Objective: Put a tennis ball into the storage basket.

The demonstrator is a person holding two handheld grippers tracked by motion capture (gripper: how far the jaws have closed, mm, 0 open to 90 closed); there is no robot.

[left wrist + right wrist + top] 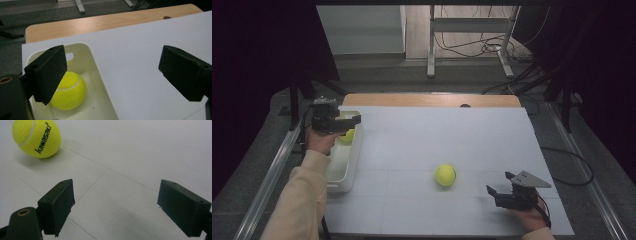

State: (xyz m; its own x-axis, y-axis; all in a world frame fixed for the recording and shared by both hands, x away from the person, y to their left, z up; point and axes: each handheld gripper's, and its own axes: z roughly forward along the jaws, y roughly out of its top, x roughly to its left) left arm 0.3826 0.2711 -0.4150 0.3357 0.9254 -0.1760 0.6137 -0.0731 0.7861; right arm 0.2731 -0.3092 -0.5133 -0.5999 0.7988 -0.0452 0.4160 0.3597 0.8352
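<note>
Two tennis balls are in play. One ball (68, 91) lies in the white bin (343, 170) at the worktop's left edge, under the left gripper (112, 75), whose fingers are spread with nothing between them. The other ball (445, 175) sits on the bare worktop (437, 135) toward the near right corner, apart from the right gripper (501, 186), whose fingers are also parted and empty. It reads "kawasaki" in dark letters. Likely light, springy and fuzzy, so it grips well but may roll; pinch it across its widest part.
</note>
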